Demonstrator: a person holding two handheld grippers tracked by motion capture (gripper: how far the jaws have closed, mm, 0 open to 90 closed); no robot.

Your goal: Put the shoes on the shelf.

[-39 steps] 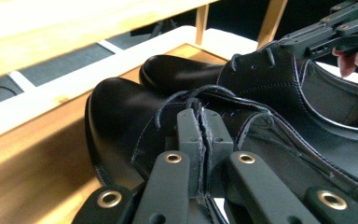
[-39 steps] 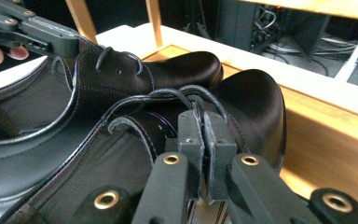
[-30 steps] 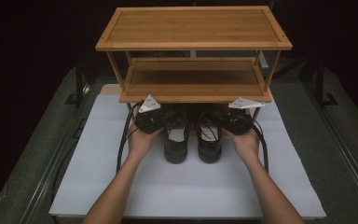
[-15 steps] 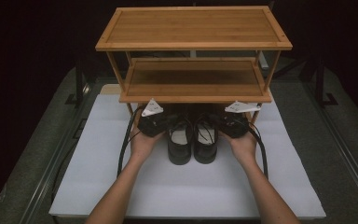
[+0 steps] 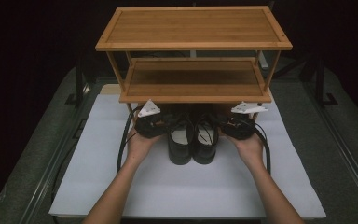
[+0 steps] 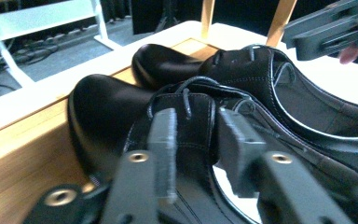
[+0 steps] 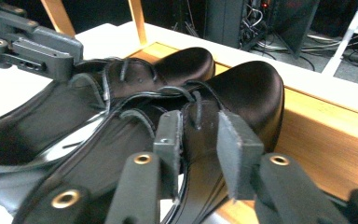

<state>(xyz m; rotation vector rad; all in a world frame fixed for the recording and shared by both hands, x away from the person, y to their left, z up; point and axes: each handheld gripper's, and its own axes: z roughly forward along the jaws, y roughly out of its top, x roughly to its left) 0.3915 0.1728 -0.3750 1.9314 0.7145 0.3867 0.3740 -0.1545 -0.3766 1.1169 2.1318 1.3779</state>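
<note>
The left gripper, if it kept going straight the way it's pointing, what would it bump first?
The left gripper already has its jaws on the near black shoe. Pushing on, it would probably press that shoe's toe over the wooden board; the depth is unclear.

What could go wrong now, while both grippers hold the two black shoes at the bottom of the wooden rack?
1. The left gripper and right gripper each seem to pinch only a thin upper, so the left shoe or right shoe might slip.
2. The toes might catch the rack.
</note>
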